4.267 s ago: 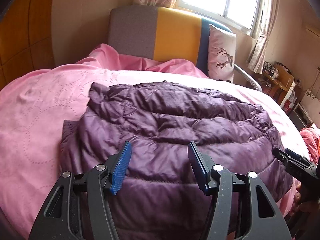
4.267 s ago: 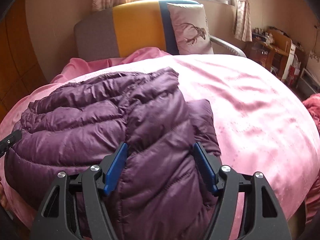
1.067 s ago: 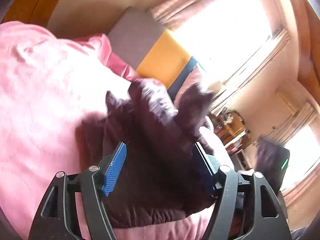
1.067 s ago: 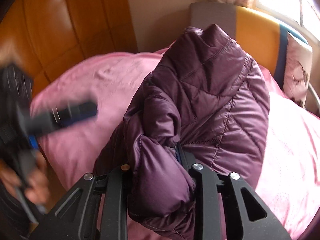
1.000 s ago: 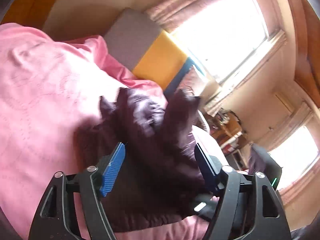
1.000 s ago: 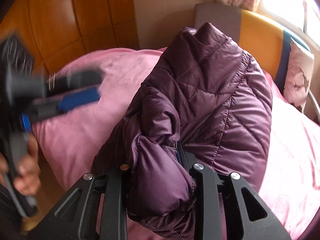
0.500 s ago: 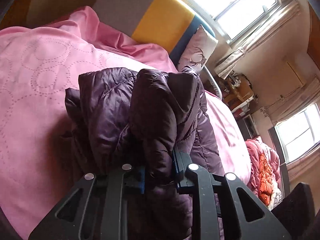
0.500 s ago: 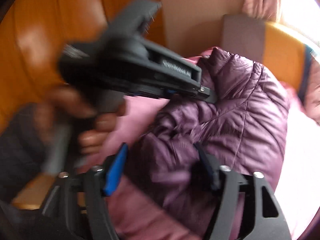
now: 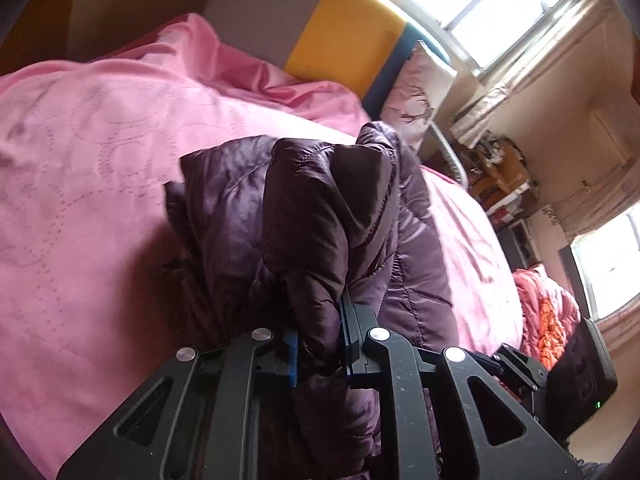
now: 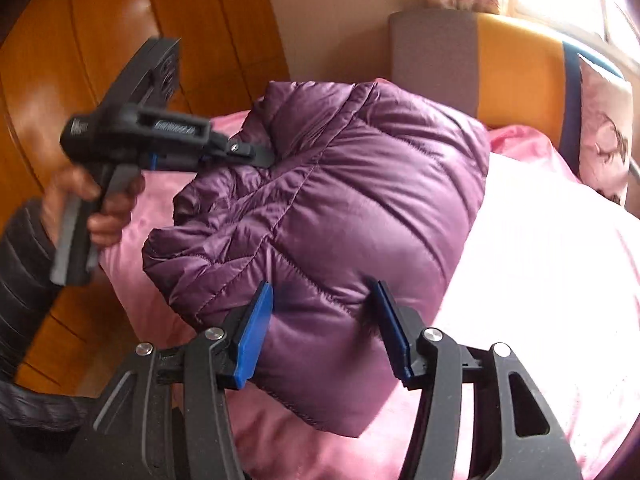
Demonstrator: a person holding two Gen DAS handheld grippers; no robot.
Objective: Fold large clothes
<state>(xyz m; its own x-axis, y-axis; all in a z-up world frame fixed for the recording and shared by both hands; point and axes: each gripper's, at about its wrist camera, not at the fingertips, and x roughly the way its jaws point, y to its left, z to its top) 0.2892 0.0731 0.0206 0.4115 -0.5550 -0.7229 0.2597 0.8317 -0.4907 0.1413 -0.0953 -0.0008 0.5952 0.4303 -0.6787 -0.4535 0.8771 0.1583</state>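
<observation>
A purple quilted jacket [image 10: 360, 184] lies bunched and folded on the pink bed cover [image 10: 540, 264]. My left gripper [image 9: 320, 320] pinches a thick fold of the jacket [image 9: 304, 216] between its blue pads, and its jaws are still closing. The right wrist view shows that same left gripper [image 10: 256, 156] in a hand [image 10: 108, 208], biting the jacket's far left corner. My right gripper [image 10: 322, 320] straddles the jacket's near edge. Its jaws are closing, the blue pads [image 10: 254, 332] flank the padding, and no squeeze shows.
A grey, yellow and blue headboard [image 9: 340, 36] and a deer-print pillow [image 9: 416, 84] stand at the bed's far end. Orange wood panelling [image 10: 80, 20] rises on the left. A cluttered shelf [image 9: 496, 176] and orange bedding [image 9: 548, 316] lie to the right.
My left gripper went from open around the jacket to shut on a fold. My right gripper released its fold, opened wide, then narrowed around the near edge. The jacket now lies lower on the bed.
</observation>
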